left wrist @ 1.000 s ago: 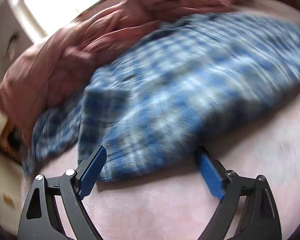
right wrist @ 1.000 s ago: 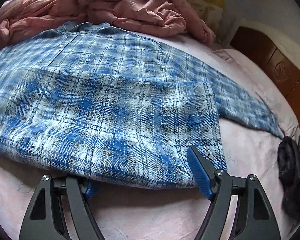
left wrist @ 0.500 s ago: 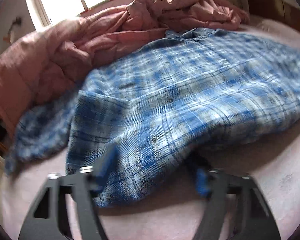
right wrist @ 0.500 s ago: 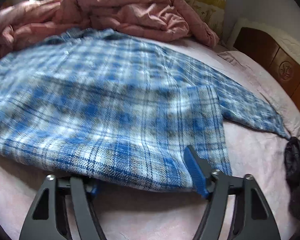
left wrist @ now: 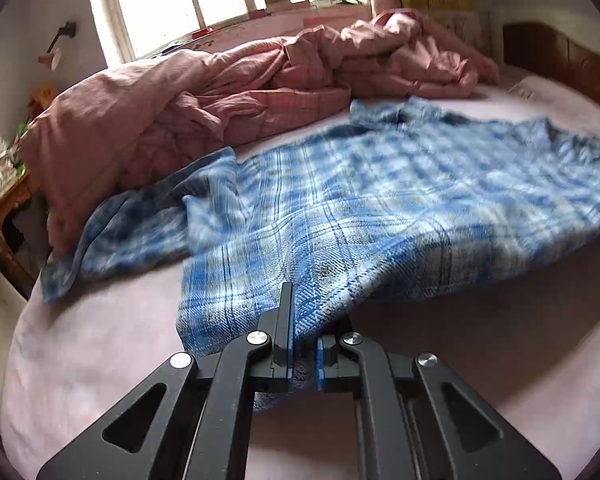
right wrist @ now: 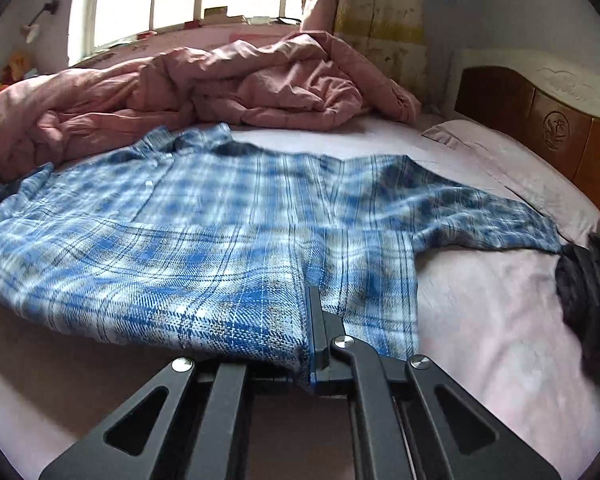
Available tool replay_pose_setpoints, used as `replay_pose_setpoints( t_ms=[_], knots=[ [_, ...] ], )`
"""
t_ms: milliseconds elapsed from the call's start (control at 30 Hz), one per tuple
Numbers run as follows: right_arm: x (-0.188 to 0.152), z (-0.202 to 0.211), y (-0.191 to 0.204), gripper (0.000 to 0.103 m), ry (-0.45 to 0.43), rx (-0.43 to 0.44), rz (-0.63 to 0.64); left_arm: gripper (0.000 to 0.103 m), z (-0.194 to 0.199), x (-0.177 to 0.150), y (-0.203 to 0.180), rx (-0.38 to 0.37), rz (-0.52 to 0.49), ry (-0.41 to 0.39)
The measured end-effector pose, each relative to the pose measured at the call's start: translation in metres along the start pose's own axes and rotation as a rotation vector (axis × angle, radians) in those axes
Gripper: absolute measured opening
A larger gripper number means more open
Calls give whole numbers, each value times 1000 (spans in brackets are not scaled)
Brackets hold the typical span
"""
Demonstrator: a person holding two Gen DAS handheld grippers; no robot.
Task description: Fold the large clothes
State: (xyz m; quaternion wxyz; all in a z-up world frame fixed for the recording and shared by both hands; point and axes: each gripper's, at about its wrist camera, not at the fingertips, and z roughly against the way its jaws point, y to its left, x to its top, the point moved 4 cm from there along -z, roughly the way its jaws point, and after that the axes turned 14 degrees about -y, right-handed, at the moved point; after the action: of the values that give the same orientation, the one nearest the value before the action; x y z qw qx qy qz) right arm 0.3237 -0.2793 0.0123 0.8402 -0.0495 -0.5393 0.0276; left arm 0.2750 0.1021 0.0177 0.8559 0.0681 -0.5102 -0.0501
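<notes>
Plaid shirt (left wrist: 380, 208) in both grippers

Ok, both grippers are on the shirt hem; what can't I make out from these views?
- Left gripper: pad faces buried in plaid shirt cloth, left wrist view.
- Right gripper: its left finger hidden under the hem, right wrist view.
- Shirt's far half: motion-blurred, both views.
- Dark garment: cut off at the edge.
</notes>
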Motion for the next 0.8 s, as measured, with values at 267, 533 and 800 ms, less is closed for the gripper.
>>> replay_pose_setpoints(
  t_ms=[267,533,800],
  knots=[
    [-36,109,-8,5,-52,37,-60,8,109,-48,-5,-41,31,-48],
    [-87,175,-6,5,-45,112,-39,13,156,-103,-1,-39,57,-38],
    [-105,202,-14,15,-48,100,-97,70,199,-98,-6,-14,39,-170]
  ],
)
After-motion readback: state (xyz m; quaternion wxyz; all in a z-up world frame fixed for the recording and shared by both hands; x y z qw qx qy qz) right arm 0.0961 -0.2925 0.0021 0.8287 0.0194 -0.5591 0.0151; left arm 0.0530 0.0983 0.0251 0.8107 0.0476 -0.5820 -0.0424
